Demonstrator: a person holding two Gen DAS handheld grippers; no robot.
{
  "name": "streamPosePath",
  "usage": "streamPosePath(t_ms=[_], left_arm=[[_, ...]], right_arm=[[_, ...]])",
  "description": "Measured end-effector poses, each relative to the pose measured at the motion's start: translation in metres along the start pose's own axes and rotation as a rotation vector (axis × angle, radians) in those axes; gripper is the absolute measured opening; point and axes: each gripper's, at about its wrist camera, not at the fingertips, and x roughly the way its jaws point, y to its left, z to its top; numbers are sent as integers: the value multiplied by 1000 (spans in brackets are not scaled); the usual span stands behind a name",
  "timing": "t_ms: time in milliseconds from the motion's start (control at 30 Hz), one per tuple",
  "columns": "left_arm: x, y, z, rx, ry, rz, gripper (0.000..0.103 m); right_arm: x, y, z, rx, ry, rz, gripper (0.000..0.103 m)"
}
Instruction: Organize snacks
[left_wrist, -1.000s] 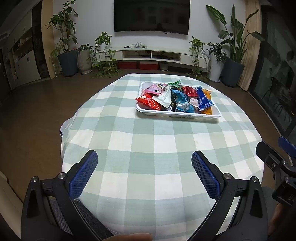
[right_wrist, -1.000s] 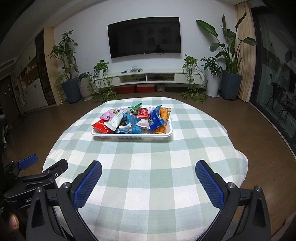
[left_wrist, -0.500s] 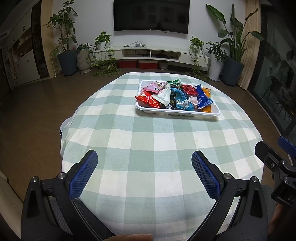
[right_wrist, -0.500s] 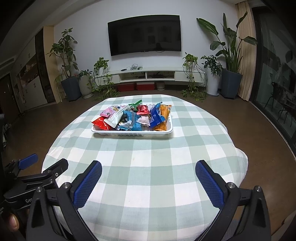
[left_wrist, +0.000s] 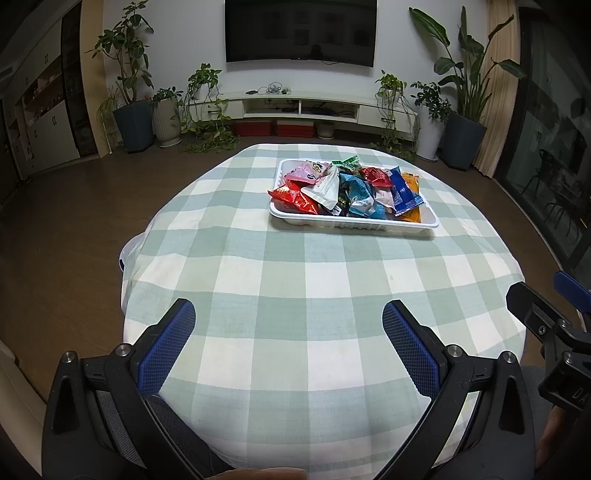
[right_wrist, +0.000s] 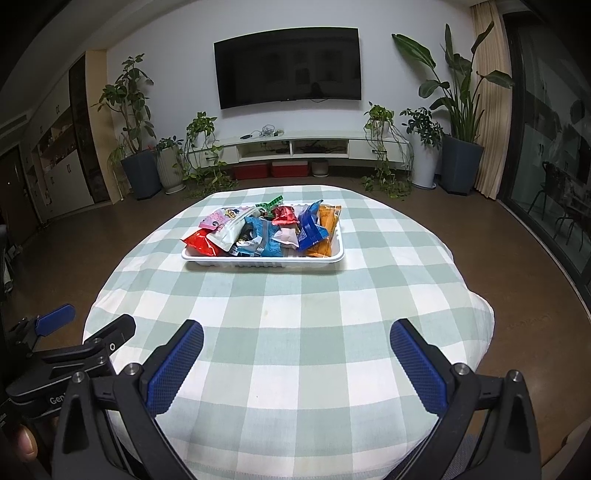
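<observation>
A round table draped in a soft, slightly rumpled checked cloth (left_wrist: 314, 266) of pale green and white squares carries 1 shallow rectangular white tray (left_wrist: 351, 222) with rounded corners and a ribbed, thin plastic wall. The tray sits on the far half of the table, well apart from both grippers, and holds a loose heap of glossy, crinkled snack packets (right_wrist: 258, 229) lying across one another; the exact count cannot be told, but at least 8 show. Among them are 1 red packet (left_wrist: 293, 195) at the tray's left end, 1 pink packet (left_wrist: 308, 170) behind it, 1 white pouch (left_wrist: 327, 186) leaning over the red one, 1 light blue packet (left_wrist: 360, 192) in the middle, 1 small red foil packet (left_wrist: 376, 176), 1 dark blue packet (left_wrist: 404, 192) tilted up, 1 flat orange packet (right_wrist: 327, 230) at the right end, and 1 green wrapper (right_wrist: 271, 202) poking up at the back edge. The left gripper (left_wrist: 288, 325) hovers over the near edge of the cloth with its 2 black jaws spread wide, their blue cross-hatched pads (left_wrist: 166, 345) facing inward and nothing between them. The right gripper (right_wrist: 295, 338) hangs likewise, jaws wide apart and empty, with 2 textured blue pads (right_wrist: 419, 369).
</observation>
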Motion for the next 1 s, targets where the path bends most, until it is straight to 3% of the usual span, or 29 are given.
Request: streamPosePath(t_ms=[1000], left_arm=[[0,0,-4,2,1,5,103]], right_arm=[[0,-7,-12,13,36,-13,103]])
